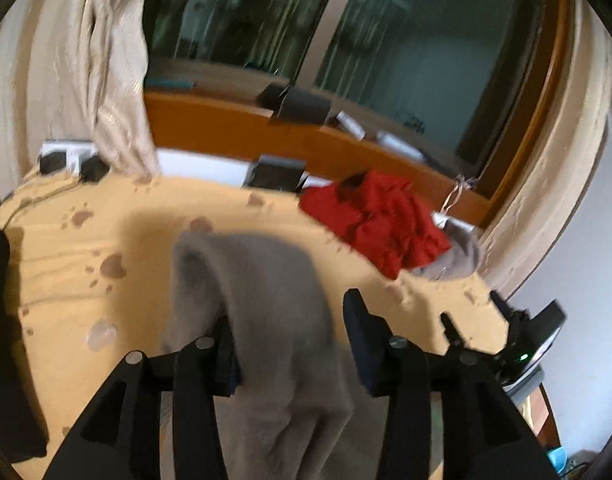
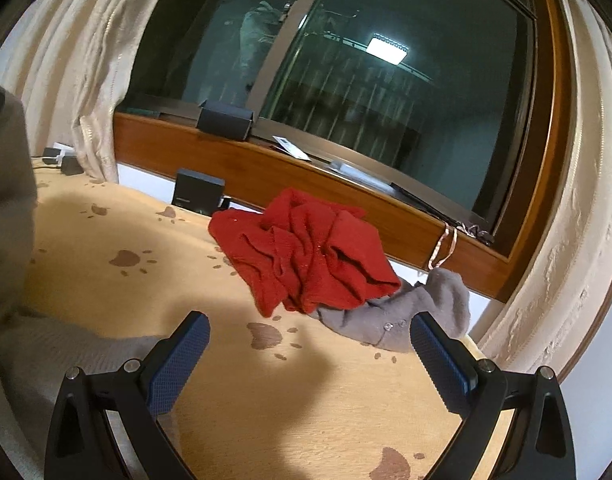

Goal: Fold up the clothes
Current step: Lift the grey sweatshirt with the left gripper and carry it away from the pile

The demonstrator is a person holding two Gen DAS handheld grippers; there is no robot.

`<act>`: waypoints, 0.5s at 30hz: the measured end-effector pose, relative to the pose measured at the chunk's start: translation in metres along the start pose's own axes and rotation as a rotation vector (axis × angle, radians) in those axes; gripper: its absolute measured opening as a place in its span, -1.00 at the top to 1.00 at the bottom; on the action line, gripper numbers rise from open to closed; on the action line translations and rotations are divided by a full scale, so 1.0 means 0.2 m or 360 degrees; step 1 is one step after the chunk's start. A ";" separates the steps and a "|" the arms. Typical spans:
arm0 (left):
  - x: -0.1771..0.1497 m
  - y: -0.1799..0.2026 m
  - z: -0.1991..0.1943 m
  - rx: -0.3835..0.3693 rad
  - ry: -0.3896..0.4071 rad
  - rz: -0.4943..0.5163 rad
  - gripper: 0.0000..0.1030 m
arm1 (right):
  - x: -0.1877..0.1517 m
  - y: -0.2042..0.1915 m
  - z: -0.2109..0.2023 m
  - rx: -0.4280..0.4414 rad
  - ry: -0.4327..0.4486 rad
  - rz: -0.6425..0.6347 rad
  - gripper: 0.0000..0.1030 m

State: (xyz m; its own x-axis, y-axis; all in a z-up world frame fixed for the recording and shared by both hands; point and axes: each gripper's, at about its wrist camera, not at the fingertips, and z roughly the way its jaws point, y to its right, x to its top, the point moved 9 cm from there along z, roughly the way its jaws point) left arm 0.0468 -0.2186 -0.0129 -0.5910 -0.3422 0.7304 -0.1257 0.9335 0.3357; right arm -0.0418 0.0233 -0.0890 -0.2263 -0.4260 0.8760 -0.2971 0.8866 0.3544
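Observation:
A grey knitted garment (image 1: 262, 300) hangs between the fingers of my left gripper (image 1: 290, 320), draped over the left finger; the jaws stand wide apart and do not pinch it. It also shows at the left edge of the right wrist view (image 2: 10, 184). A crumpled red garment (image 2: 306, 256) lies on the yellow paw-print blanket (image 2: 266, 400), partly on top of a second grey garment (image 2: 405, 320). My right gripper (image 2: 309, 336) is open and empty, just short of the red garment. The red garment also shows in the left wrist view (image 1: 377, 224).
A wooden window sill (image 2: 266, 168) with dark boxes (image 2: 224, 120) runs behind the bed. Beige curtains (image 2: 78, 80) hang at both sides. Chargers (image 1: 66, 164) lie at the far left corner. My right gripper's body (image 1: 529, 340) shows at the right in the left wrist view.

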 end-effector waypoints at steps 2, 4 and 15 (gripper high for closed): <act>-0.04 -0.06 0.01 0.0027 -0.0032 -0.0028 -0.17 | 0.00 -0.01 0.00 0.0022 -0.0004 0.0006 -0.98; -0.07 -0.12 0.01 0.0060 -0.0053 -0.0056 -0.35 | 0.00 -0.02 0.00 0.0046 -0.0008 0.0016 -0.98; -0.18 -0.35 -0.10 0.0142 -0.0064 -0.0161 -0.50 | 0.02 -0.21 -0.05 0.0209 -0.0002 -0.0062 -0.98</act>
State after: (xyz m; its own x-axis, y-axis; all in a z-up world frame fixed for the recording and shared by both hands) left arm 0.0932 -0.2743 -0.0521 -0.6031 -0.4321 0.6706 -0.2554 0.9009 0.3508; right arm -0.0212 -0.0135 -0.0974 -0.2132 -0.4601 0.8619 -0.4243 0.8382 0.3425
